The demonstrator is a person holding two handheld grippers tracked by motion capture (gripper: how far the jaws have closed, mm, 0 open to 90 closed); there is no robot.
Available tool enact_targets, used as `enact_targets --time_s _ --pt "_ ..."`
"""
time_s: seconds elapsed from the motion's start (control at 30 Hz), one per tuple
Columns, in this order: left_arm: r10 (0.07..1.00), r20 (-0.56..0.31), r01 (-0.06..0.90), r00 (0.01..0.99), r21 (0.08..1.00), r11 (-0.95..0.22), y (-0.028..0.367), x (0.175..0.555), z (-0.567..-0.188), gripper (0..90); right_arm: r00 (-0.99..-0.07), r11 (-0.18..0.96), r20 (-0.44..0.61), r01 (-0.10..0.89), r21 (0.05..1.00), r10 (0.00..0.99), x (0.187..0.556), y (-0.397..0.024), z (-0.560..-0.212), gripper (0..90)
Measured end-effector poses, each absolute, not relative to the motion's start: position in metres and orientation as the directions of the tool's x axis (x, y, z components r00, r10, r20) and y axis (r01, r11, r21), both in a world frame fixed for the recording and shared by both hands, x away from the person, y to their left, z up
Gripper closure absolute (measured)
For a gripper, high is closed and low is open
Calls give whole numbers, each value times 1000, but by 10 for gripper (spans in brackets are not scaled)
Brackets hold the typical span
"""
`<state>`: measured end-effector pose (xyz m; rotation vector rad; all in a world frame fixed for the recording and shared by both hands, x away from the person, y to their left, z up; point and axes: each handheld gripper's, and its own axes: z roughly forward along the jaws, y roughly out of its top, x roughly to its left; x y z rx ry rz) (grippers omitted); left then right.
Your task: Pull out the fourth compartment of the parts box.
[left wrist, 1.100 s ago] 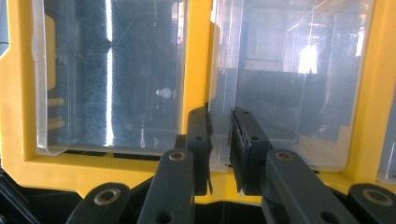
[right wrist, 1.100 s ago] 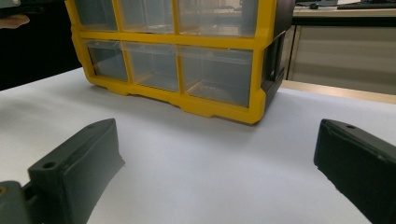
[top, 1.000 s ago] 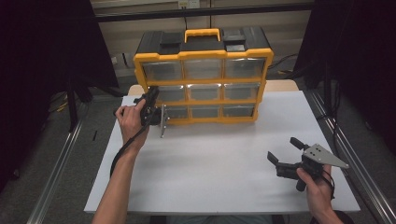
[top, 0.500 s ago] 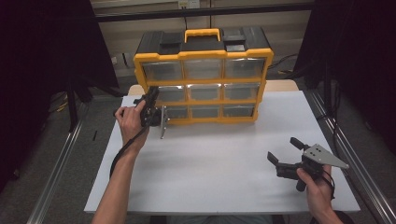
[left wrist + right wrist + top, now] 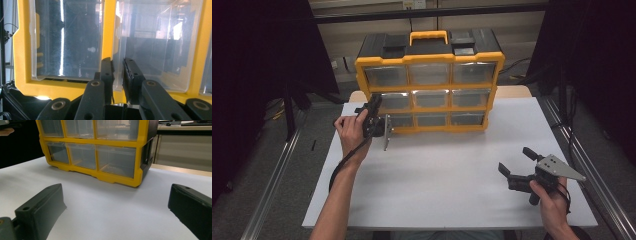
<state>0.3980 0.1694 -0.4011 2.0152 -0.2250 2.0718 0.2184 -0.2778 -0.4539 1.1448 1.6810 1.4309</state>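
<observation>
Standing at the far side of the white table (image 5: 452,185) in the high view is a yellow-framed drawer cabinet (image 5: 429,80) with clear plastic drawers and a black top with a yellow handle. The left gripper (image 5: 379,117) is pressed up to the cabinet's lower left corner, held by the left hand (image 5: 352,132); its grey plate hangs down just beside the frame. The right gripper (image 5: 518,167) sits well apart, near the table's right front, in the right hand (image 5: 552,197), jaws spread wide with bare tabletop ahead of them.

Up close, the left gripper view has the left gripper (image 5: 117,72) with jaws drawn nearly together around the edge of a clear drawer (image 5: 155,47), right beside the yellow upright of the frame; whether they actually pinch it I cannot tell. A second clear drawer (image 5: 67,40) lies to the left.

From the right gripper view, the right gripper (image 5: 116,205) has jaws set far apart, holding nothing, and the cabinet (image 5: 100,147) stands ahead beyond open table.
</observation>
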Motion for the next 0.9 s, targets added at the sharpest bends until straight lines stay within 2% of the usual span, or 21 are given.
enact_targets --time_s 0.43,0.6,0.9 --pt "45 998 -276 -35 33 -961 170 392 -400 797 -423 30 59 201 979 904 218 -278 -453 2" --pt "67 998 -283 -18 59 -957 170 391 -401 797 -420 29 59 200 979 905 218 -278 -453 2" --pt "54 998 -274 -25 45 -961 170 385 -400 797 -417 28 60 201 979 907 218 -278 -454 2"
